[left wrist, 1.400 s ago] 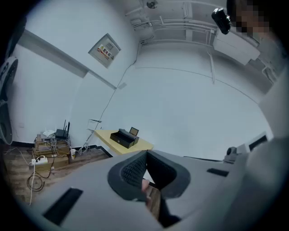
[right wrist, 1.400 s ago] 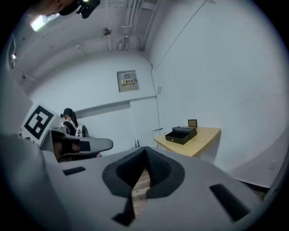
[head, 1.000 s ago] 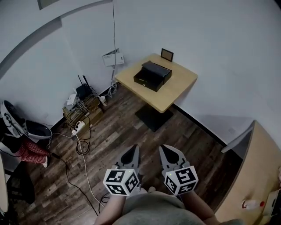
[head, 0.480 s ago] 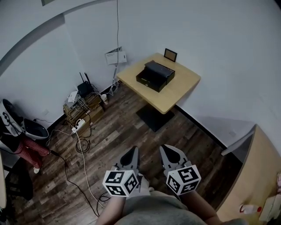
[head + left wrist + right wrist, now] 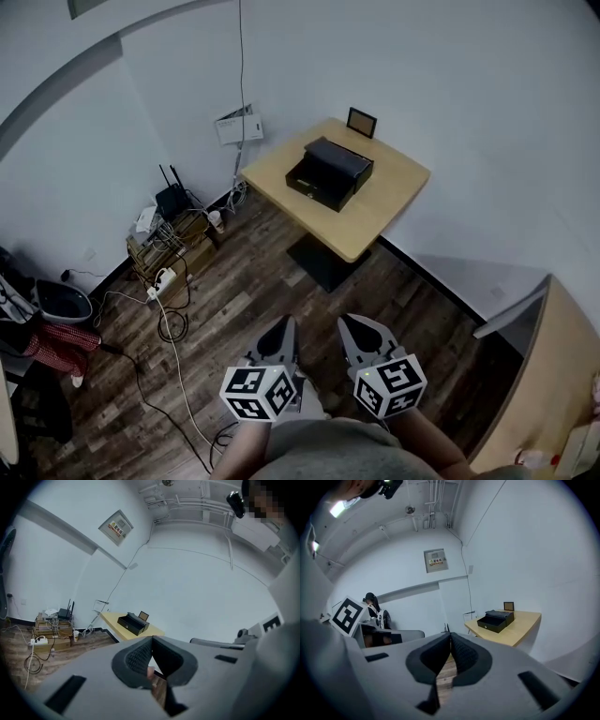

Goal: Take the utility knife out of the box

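A black box (image 5: 328,172) stands on a small wooden table (image 5: 375,202) in the far corner of the room, with its front drawer pulled out. The utility knife does not show from this distance. My left gripper (image 5: 282,329) and right gripper (image 5: 353,327) are held side by side low in the head view, above the wood floor and well short of the table. Both are shut with nothing between the pads. The left gripper view shows the box (image 5: 133,623) small beyond the left gripper (image 5: 151,641). In the right gripper view the box (image 5: 496,619) lies right of the right gripper (image 5: 450,636).
A small picture frame (image 5: 362,121) stands behind the box. By the left wall a low crate with routers (image 5: 171,214), a power strip and loose cables (image 5: 173,319) trail across the floor. Another wooden desk (image 5: 553,375) borders the right side. Red cloth (image 5: 58,336) lies at the far left.
The whole view has shifted slightly toward the table as the person moves forward. Both grippers have travelled along together and stay shut.
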Tool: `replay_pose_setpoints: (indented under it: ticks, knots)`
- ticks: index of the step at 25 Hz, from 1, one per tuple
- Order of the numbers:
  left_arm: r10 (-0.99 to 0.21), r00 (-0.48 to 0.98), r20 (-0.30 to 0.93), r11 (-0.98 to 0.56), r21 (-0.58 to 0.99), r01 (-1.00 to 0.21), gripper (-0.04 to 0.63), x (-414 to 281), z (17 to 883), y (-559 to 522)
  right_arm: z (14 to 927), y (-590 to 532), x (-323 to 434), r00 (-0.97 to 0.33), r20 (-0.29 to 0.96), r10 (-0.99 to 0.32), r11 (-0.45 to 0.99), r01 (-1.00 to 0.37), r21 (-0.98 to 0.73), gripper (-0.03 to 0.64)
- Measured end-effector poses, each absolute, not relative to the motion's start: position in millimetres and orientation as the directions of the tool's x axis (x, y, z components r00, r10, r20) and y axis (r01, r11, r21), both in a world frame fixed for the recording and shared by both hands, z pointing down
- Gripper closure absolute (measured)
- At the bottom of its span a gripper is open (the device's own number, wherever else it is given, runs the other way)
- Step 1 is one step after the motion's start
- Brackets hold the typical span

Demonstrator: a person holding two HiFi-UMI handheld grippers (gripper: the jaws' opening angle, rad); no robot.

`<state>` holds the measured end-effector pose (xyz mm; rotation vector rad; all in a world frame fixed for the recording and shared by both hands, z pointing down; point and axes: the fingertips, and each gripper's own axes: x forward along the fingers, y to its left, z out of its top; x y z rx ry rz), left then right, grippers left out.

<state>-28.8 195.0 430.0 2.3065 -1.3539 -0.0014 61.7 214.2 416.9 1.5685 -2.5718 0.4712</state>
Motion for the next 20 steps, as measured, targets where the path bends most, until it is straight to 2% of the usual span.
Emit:
replay_pose_setpoints:
  ticks: [20]
  knots:
    - [-0.771,0.587,0.246,-0.467,0.409,-0.784,0.592,-71,426,-20,396,1,15,-0.421,0.234,-0.876,0.379,-0.903,-0.203,0.615]
